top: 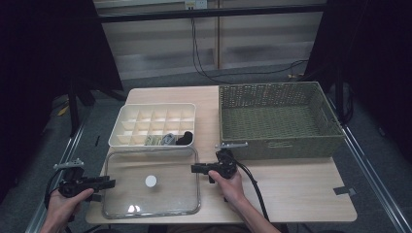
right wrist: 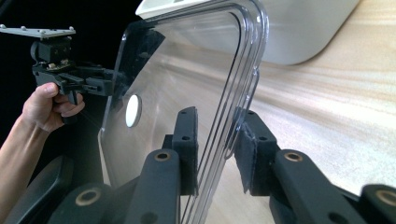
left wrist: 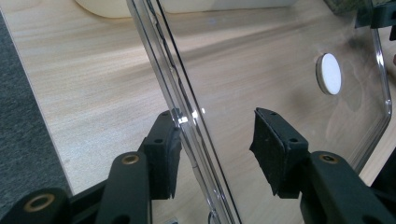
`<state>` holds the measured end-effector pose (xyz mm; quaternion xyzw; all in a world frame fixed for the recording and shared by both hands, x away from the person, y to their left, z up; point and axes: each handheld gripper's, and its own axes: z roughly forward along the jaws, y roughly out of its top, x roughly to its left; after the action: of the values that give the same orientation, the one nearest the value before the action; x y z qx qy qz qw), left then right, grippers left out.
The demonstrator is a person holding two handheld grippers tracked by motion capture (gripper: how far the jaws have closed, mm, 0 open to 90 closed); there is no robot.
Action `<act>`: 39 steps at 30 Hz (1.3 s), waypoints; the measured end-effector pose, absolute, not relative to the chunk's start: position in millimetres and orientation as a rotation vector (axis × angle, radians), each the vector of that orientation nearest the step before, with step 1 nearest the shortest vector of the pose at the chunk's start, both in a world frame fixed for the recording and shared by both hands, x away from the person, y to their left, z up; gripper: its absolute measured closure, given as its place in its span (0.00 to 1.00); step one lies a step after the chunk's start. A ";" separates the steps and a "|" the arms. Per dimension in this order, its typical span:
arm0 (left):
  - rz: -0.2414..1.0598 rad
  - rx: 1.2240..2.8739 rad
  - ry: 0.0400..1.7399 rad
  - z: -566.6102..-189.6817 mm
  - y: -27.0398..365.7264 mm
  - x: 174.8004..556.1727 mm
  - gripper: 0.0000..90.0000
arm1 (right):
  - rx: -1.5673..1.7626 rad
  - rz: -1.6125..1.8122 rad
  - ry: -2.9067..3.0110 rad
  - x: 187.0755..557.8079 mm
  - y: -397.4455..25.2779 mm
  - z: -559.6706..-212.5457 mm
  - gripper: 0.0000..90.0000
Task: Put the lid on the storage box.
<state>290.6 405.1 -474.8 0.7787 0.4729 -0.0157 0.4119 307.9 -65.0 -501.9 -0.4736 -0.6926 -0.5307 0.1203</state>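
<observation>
Lid (top: 165,194) edge sits between each set of your tongs, left (left wrist: 215,154) and right (right wrist: 215,154), both apart; closing unevenly probably lets clear plastic slip onto desk (top: 301,189).

Your left hand (top: 68,196) grips the left tongs (top: 111,183) low at the near-left corner of the counter (top: 301,187), jaws pointing right and standing apart, one on each side of the clear lid's (top: 170,194) left rim. Your right hand (top: 229,184) comes in from the bottom, forearm angled up and to the left, holding the right tongs (top: 194,168) with jaws pointing left, also parted, straddling the lid's right rim. Cables trail back from both.
</observation>
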 end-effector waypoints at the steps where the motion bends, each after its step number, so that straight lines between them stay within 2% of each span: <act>1: -0.039 1.955 1.189 -474.5 405.6 290.1 0.59 | -1.386 -1.554 -2.027 307.6 -64.8 -501.0 0.79; 30: 0.128 1.875 1.113 -440.1 398.0 297.6 0.75 | -1.368 -1.674 -2.101 317.1 -73.1 -460.2 0.83; 39: 0.143 1.864 1.115 -439.4 395.8 297.0 0.76 | -1.373 -1.677 -2.128 318.7 -74.0 -455.1 0.83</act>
<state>297.0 395.8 -439.4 0.7587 0.4536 0.0583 0.4639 318.7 -74.0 -455.1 -0.4515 -0.6996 -0.5514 0.0521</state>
